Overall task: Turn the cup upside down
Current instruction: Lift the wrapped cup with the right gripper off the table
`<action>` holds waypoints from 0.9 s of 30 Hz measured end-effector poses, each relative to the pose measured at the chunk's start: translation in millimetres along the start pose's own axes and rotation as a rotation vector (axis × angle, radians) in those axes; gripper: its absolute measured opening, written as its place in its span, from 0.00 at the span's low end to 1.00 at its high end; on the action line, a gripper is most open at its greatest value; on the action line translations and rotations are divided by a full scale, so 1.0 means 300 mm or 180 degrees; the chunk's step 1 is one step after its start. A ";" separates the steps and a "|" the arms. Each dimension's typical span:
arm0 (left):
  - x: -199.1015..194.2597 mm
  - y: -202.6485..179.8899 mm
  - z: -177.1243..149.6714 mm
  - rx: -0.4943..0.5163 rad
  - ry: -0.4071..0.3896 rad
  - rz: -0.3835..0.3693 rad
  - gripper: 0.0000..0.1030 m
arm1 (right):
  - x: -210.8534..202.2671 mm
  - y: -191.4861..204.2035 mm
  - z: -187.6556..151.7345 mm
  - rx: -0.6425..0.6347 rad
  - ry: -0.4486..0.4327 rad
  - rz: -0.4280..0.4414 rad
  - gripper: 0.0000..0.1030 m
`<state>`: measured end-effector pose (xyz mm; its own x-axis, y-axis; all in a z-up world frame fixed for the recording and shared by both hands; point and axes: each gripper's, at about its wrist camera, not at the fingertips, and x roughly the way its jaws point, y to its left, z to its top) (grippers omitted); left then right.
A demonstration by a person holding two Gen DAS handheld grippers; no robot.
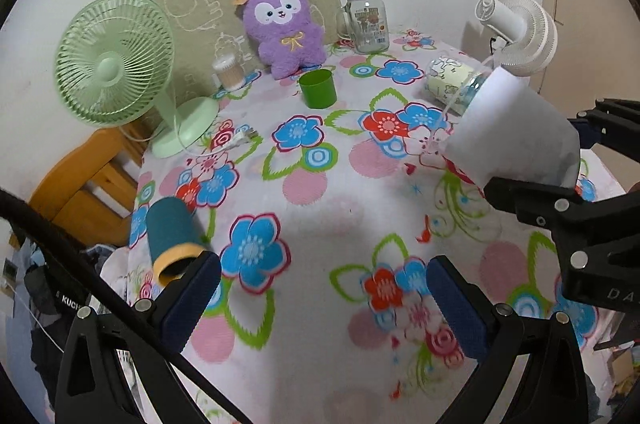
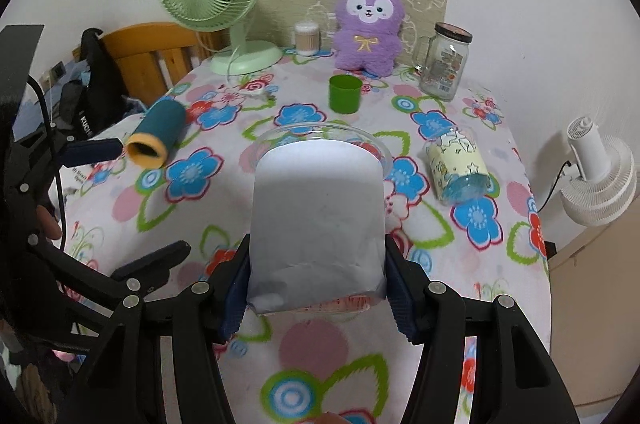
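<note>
- Two blue-padded fingers (image 2: pixel 236 288) of the right gripper (image 2: pixel 318 292) are clamped on the cup (image 2: pixel 318 224), one against each side of its narrow base end.
- Clear plastic shows at the cup's rim and base, while a plain white paper sleeve wraps most of its wall.
- From the left wrist view, the cup (image 1: pixel 516 131) is lifted above the floral tablecloth (image 1: pixel 320 183), tilted, its wide mouth aimed down and away toward the cloth, its base nearer the black gripper frame.
- Its long axis runs forward along the right gripper's fingers, sloping downward toward the table's far side.
- The left gripper (image 1: pixel 320 304) hangs low over the near part of the cloth with its pads spread wide and nothing between them.
- A teal cup with a yellow rim (image 1: pixel 172 236) lies on its side just beside the left pad.
- Farther out, a patterned cup (image 2: pixel 458 163) lies on its side, and a green cup (image 2: pixel 345 93) stands upright near a purple plush toy (image 2: pixel 368 27).
</note>
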<state>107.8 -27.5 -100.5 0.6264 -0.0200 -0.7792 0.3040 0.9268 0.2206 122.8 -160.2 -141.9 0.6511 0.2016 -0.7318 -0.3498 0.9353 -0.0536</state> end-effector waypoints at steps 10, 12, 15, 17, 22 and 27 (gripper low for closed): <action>-0.092 -0.044 -0.121 -0.0077 -0.0020 -0.0113 1.00 | -0.095 0.066 -0.110 -0.0007 -0.0008 0.0023 0.60; -0.081 -0.055 -0.143 -0.0094 0.0033 -0.0135 1.00 | -0.086 0.066 -0.132 0.0001 0.0038 0.0035 0.60; -0.063 -0.067 -0.168 -0.0112 0.0090 -0.0138 1.00 | -0.059 0.060 -0.167 0.0026 0.0127 0.0045 0.60; -0.048 -0.073 -0.183 -0.0133 0.0117 -0.0123 1.00 | -0.036 0.058 -0.188 0.0043 0.0191 0.0051 0.60; -0.003 -0.083 -0.222 -0.0179 0.0227 -0.0134 1.00 | 0.025 0.049 -0.238 0.0072 0.0346 0.0034 0.60; 0.029 -0.090 -0.251 -0.0192 0.0329 -0.0182 1.00 | 0.064 0.048 -0.278 0.0103 0.0466 0.0062 0.60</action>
<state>50.9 -24.5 -157.5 0.5311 -0.0375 -0.8465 0.2914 0.9462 0.1409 74.0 -167.2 -213.4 0.5384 0.1776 -0.8238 -0.3381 0.9409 -0.0182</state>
